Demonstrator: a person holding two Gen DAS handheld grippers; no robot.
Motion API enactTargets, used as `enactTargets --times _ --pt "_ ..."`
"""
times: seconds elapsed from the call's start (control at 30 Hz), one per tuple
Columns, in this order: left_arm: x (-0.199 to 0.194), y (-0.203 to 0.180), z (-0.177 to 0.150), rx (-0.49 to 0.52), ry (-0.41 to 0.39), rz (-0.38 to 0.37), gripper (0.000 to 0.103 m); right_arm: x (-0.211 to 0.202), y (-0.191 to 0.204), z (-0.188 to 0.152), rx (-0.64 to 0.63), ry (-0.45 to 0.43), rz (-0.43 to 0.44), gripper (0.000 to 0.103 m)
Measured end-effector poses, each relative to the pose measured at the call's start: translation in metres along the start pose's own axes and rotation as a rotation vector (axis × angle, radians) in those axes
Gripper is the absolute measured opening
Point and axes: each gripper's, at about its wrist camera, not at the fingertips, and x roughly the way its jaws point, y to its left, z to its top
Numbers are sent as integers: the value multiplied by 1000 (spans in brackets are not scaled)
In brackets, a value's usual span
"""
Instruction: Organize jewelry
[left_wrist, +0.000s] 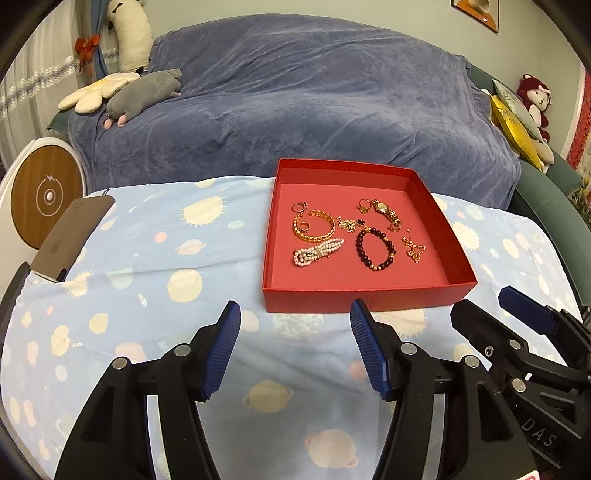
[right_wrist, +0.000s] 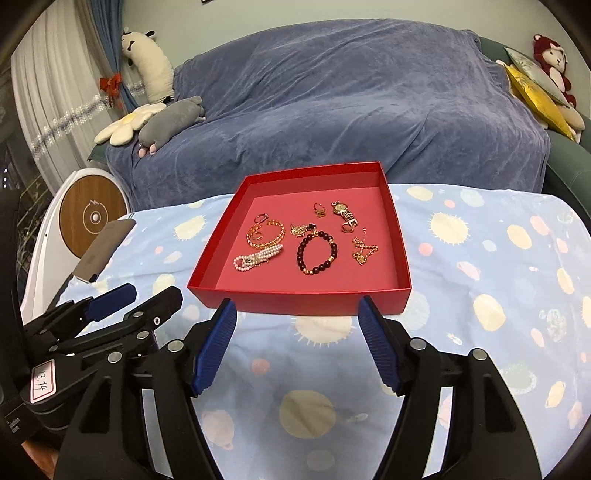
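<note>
A red shallow box (left_wrist: 365, 297) (right_wrist: 295, 303) sits on the planet-print cloth. Inside lie a gold chain bangle (left_wrist: 314, 226) (right_wrist: 266, 233), a pink pearl bracelet (left_wrist: 317, 252) (right_wrist: 258, 258), a dark bead bracelet (left_wrist: 375, 248) (right_wrist: 317, 254), a gold watch (left_wrist: 386, 212) (right_wrist: 344, 215), a thin gold chain (left_wrist: 413, 248) (right_wrist: 364, 251) and small rings. My left gripper (left_wrist: 295, 314) is open and empty, just before the box's near wall. My right gripper (right_wrist: 297, 310) is open and empty at the same wall; it also shows in the left wrist view (left_wrist: 491, 306).
A grey phone-like slab (left_wrist: 72, 236) (right_wrist: 105, 249) lies at the cloth's left edge. A round white and wood device (left_wrist: 44, 192) (right_wrist: 90, 216) stands left of the table. A blue-covered sofa (left_wrist: 295, 103) with plush toys is behind.
</note>
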Motion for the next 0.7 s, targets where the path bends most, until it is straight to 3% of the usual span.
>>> enactTargets --times 0.23,0.7 --pt "8 5 -11 15 12 -3 70 3 1 -13 -49 3 -41 74" --pt "20 6 -23 16 62 27 81 16 -9 -25 -45 33 -122 88"
